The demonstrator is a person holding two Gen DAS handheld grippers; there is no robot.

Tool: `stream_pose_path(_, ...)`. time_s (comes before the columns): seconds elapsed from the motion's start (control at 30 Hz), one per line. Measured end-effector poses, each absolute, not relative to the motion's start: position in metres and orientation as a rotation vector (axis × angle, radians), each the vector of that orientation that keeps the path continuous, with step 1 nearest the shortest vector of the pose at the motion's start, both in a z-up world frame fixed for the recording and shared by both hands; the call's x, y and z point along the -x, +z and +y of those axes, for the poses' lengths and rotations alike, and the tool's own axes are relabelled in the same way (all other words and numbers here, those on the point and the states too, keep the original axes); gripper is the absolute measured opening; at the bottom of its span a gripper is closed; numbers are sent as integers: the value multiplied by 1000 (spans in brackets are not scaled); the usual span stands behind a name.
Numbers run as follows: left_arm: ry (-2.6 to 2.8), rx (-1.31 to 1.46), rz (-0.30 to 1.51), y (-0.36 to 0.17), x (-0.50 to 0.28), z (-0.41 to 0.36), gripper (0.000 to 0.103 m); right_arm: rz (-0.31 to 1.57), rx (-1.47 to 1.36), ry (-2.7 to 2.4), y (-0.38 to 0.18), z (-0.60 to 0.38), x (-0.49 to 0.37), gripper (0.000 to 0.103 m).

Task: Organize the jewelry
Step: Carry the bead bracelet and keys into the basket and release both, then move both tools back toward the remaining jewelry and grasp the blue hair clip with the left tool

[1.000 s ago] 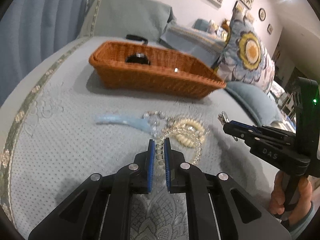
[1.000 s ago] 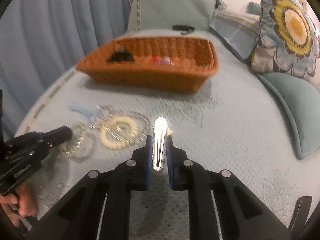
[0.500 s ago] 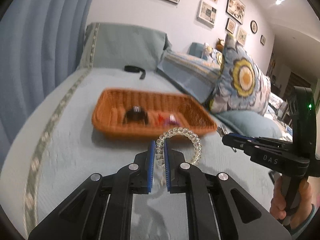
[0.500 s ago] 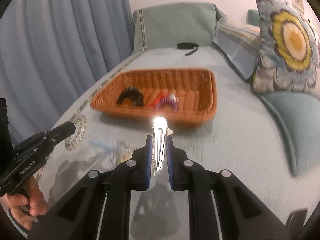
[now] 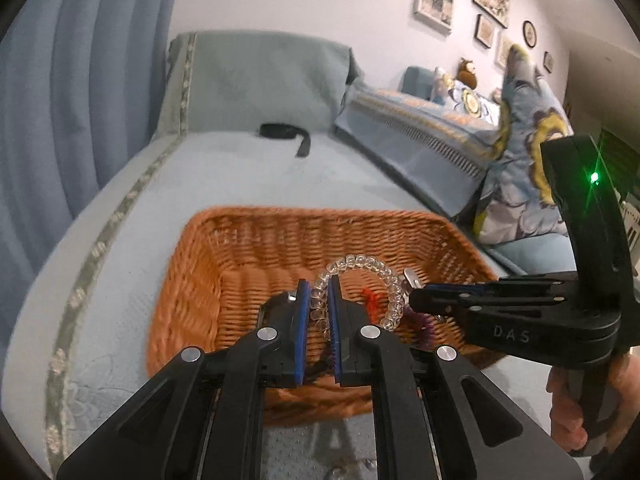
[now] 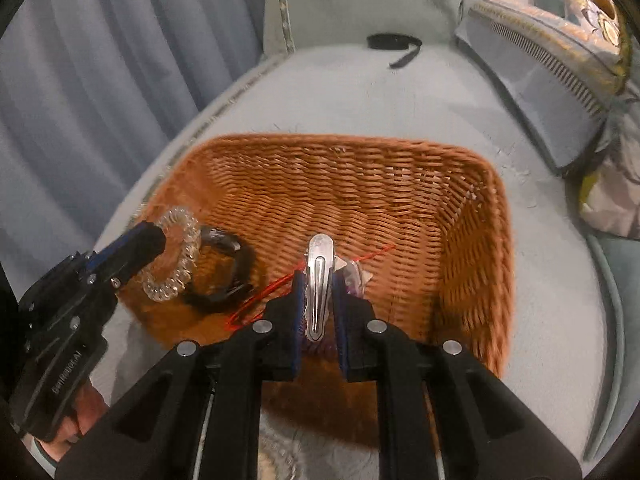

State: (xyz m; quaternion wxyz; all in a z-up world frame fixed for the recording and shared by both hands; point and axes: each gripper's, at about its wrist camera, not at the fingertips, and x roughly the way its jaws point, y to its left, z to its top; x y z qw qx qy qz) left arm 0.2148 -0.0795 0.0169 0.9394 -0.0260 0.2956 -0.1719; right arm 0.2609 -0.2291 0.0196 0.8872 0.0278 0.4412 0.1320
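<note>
Curtain point(image 5: 60, 92): blue folds along the left side of the room, hanging beside the bed.
Left gripper point(image 5: 318, 304): jaws narrow, clamped on a clear coiled bracelet point(image 5: 362, 276); the loop stands up from the jaws above the basket's left half, presumably so that it will fall inside once let go.
Basket point(image 6: 472, 216): brown wicker, rectangular, resting on the bed; both grippers are poised over it, which suggests it is the collecting place for the jewelry.
Contents: a black band point(image 6: 236, 268) lies on the basket floor at the left, a thin red cord point(image 6: 272, 286) runs across the middle, and something purple is partly hidden under the right gripper.
Right gripper point(image 6: 318, 292): jaws narrow, gripping a silver hair clip point(image 6: 320, 276) edge-on, its tip pointing ahead over the basket floor; by my reading, ready to be dropped.
Bed point(image 6: 340, 92): pale blue quilted cover with a patterned border; a black strap point(image 6: 394, 44) lies near the headboard cushion.
Room: flowered pillows point(image 5: 528, 152) stacked to the right, framed pictures point(image 5: 434, 0) on the wall.
</note>
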Motion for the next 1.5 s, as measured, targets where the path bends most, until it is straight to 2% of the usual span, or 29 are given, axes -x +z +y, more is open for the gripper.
stream_pose_path(0.23,-350,44,623,9,-223,-86,10,940,-67,261,7,-232,-265,13)
stream_pose_path(0.3,-364,57,624,11,-218,-84,25,931,-96,273,10,-238,-260,18)
stream_pose_path(0.37,-368,64,604,17,-207,-79,28,901,-101,280,19,-241,-247,29)
stream_pose_path(0.43,-377,78,593,22,-196,-73,28,878,-83,275,28,-242,-232,31)
stream_pose_path(0.7,-399,139,549,43,-117,-37,34,817,-76,320,41,-238,-146,31)
stream_pose_path(0.97,-364,179,575,21,-64,-3,36,803,-58,264,7,-226,-98,31)
stream_pose_path(1.17,-344,217,665,-12,-86,15,36,826,-113,219,-22,-239,-108,31)
stream_pose_path(1.4,-423,78,697,-14,-109,-4,36,867,-104,225,-32,-234,-121,30)
stream_pose_path(1.5,-464,34,713,-13,-130,-8,38,871,-81,220,-33,-228,-124,27)
